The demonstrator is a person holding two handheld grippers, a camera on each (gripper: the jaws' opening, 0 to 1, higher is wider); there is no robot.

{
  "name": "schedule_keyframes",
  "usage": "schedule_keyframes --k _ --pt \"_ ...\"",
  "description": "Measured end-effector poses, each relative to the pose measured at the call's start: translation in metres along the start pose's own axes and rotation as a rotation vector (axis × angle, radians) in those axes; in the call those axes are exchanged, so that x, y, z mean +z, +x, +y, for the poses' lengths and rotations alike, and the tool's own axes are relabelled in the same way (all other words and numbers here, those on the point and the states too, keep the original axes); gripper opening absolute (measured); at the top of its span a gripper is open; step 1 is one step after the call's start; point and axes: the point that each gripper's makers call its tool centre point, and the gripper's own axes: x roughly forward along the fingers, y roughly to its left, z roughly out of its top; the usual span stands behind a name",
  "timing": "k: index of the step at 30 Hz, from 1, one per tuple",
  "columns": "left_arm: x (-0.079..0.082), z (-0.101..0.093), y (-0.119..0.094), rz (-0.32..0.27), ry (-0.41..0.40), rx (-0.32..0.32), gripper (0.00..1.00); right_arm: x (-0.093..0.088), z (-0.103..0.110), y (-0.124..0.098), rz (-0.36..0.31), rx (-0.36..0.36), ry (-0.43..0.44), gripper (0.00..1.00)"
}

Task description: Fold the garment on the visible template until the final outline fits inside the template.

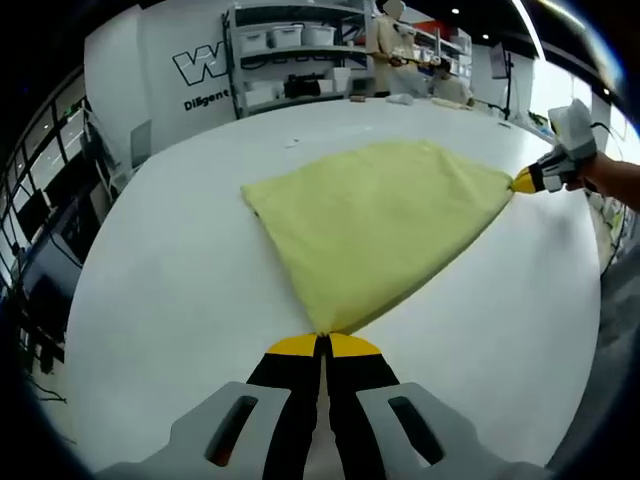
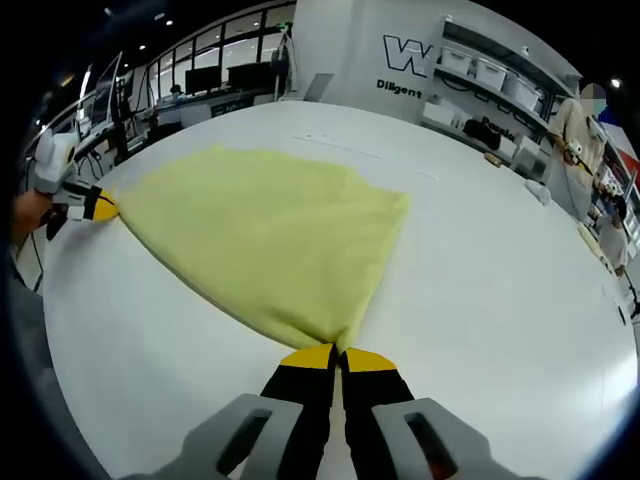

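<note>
A pale yellow garment lies spread on the white table, pulled taut between two corners. My left gripper is shut on its near corner, yellow tips pinching the cloth. My right gripper grips the far right corner in the left gripper view, held by a person's hand. In the right gripper view the garment fans out from my right gripper, shut on its corner, with my left gripper clamped on the far left corner. No template outline is visible on the table.
Shelving with white bins and a wall with lettering stand beyond the table's far edge. A person stands at the back right. Desks with monitors line the far left. Small items lie near the far table edge.
</note>
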Motion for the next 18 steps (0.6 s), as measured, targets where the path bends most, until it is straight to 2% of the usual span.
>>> schedule_keyframes --k 8,18 --pt "-0.007 -0.010 -0.013 0.013 0.016 -0.010 0.00 -0.015 0.007 -0.015 0.050 0.010 0.000 0.00" --pt "-0.016 -0.021 -0.026 0.044 0.033 -0.023 0.00 -0.025 0.016 -0.030 0.092 0.019 -0.023 0.00"
